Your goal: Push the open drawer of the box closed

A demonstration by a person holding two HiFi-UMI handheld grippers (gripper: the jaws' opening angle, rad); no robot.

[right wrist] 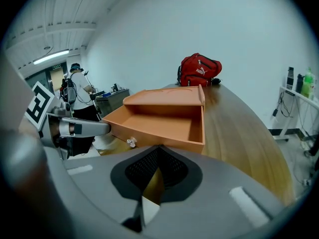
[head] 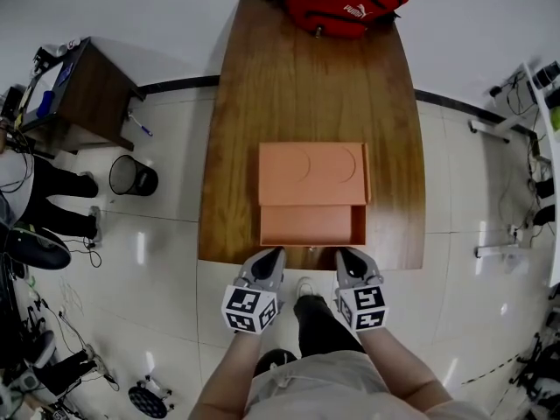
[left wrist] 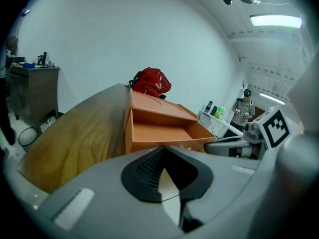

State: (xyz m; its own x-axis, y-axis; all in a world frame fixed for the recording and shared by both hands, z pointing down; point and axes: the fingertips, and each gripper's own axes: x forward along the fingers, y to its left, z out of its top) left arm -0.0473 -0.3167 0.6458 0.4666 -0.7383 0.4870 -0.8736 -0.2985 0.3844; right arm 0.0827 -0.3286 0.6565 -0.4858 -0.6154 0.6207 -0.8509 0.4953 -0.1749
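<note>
An orange box sits on the wooden table, and its drawer is pulled out towards me and empty. A small clear knob sticks out of the drawer front. My left gripper and right gripper hover side by side at the table's near edge, just short of the drawer front. Both are shut with nothing in them. In the left gripper view the drawer lies just beyond the jaw tips. The right gripper view shows the same past its tips.
A red backpack lies at the table's far end. Left of the table stand a dark cabinet and a black bin. A person stands in the background. Cables and stands line the floor at the right.
</note>
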